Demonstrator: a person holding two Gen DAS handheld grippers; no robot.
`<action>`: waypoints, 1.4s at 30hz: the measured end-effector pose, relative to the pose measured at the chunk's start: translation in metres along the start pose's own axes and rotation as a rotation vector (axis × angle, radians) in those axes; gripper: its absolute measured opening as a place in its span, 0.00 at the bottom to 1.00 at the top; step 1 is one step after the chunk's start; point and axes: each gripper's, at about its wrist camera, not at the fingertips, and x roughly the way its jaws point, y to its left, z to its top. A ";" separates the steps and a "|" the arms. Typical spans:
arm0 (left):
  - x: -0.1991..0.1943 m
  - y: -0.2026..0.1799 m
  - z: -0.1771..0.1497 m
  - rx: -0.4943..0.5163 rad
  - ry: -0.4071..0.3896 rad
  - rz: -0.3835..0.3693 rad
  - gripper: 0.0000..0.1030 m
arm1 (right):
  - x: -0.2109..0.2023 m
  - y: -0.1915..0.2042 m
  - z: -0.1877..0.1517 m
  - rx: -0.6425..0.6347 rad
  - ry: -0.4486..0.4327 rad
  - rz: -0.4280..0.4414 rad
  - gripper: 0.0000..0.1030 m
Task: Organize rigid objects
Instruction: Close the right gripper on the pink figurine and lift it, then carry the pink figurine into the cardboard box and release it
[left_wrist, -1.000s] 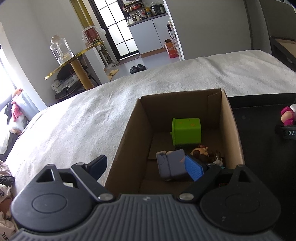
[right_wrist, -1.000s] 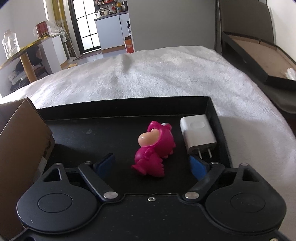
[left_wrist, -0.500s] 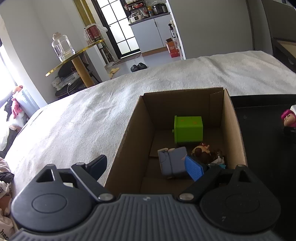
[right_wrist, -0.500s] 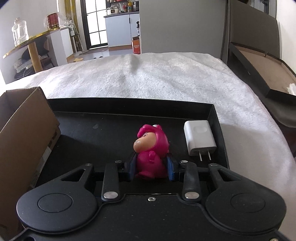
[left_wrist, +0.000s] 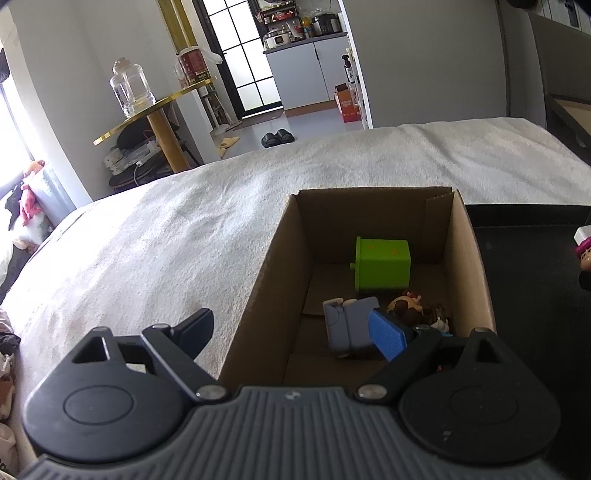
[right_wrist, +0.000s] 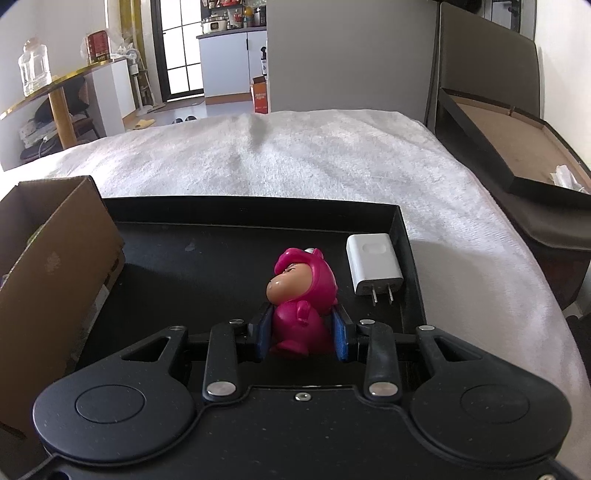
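My right gripper (right_wrist: 302, 334) is shut on a pink figurine (right_wrist: 301, 295), its blue pads pressing both sides of the body, just above the black tray (right_wrist: 221, 206). A white charger (right_wrist: 373, 266) lies in the tray to the figurine's right. The cardboard box (left_wrist: 463, 236) holds a green block (left_wrist: 382, 264), a grey-blue block (left_wrist: 349, 325) and a small brown-haired figure (left_wrist: 408, 306). My left gripper (left_wrist: 291, 328) stands open at the box's near left wall, one finger outside and one inside, nothing between the pads. The pink figurine (left_wrist: 583, 253) peeks in at the left wrist view's right edge.
Box and tray sit side by side on a white fuzzy blanket (right_wrist: 295, 155) over a bed. A second cardboard-lined tray (right_wrist: 517, 147) leans at the right. A gold side table with a glass jar (left_wrist: 131, 88) stands beyond the bed on the left.
The right gripper closed on the pink figurine, stood it upright and lifted it slightly. The left gripper has stayed open over the box.
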 end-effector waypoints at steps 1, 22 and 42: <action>0.000 0.001 0.000 -0.004 0.000 -0.002 0.87 | -0.002 0.001 0.000 -0.004 -0.003 -0.003 0.32; -0.004 0.046 -0.008 -0.118 -0.012 -0.055 0.87 | -0.040 0.051 0.016 -0.085 -0.079 -0.003 0.32; -0.004 0.067 -0.021 -0.163 -0.035 -0.124 0.74 | -0.071 0.112 0.051 -0.176 -0.173 0.051 0.32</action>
